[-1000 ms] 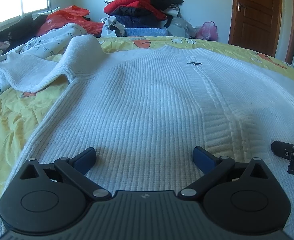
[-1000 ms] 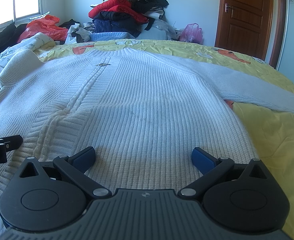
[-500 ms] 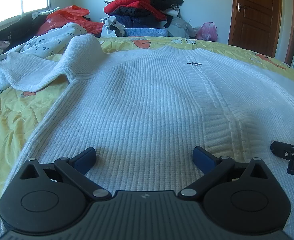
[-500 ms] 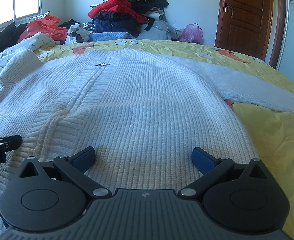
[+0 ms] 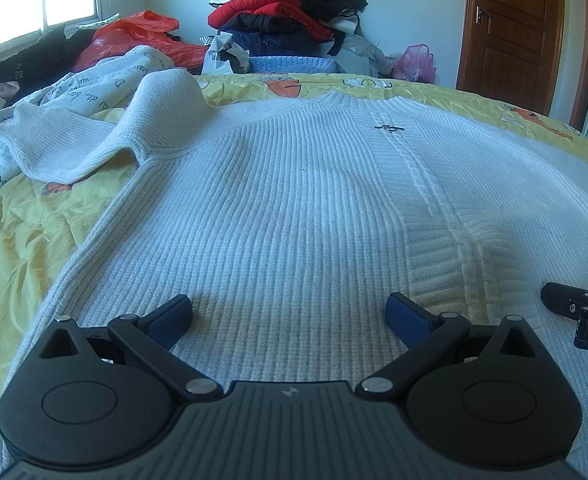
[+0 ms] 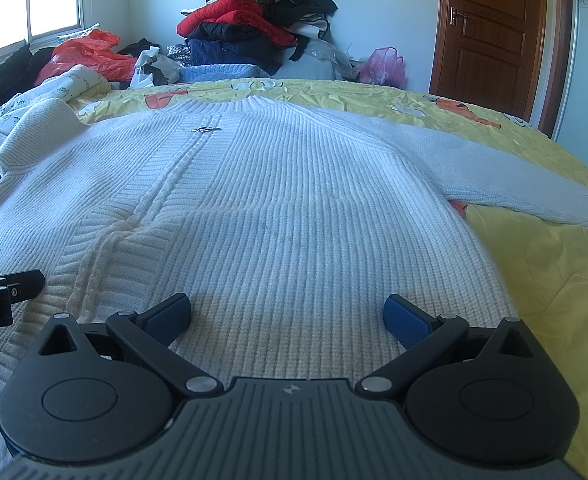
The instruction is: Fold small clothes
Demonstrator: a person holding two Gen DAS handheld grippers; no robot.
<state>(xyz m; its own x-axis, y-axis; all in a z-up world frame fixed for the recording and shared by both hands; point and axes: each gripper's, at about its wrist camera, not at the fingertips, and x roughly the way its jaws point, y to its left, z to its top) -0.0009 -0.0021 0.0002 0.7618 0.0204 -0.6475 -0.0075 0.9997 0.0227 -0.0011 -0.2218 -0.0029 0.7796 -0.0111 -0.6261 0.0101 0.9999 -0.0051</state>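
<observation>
A white ribbed knit sweater (image 5: 294, 208) lies flat and spread out on a yellow bedsheet (image 5: 21, 236); it also shows in the right wrist view (image 6: 294, 216). Its left sleeve (image 5: 93, 148) is bunched up; its right sleeve (image 6: 494, 172) lies stretched out to the right. My left gripper (image 5: 289, 316) is open and empty over the left part of the hem. My right gripper (image 6: 285, 314) is open and empty over the right part of the hem. Each gripper shows at the edge of the other's view (image 5: 578, 312) (image 6: 1, 292).
A pile of clothes (image 5: 285, 16) and a red plastic bag (image 5: 133, 36) sit behind the bed. A printed white quilt (image 5: 73, 88) lies at the left. A pink bag (image 6: 382, 64) and a wooden door (image 6: 494, 32) are at the back right.
</observation>
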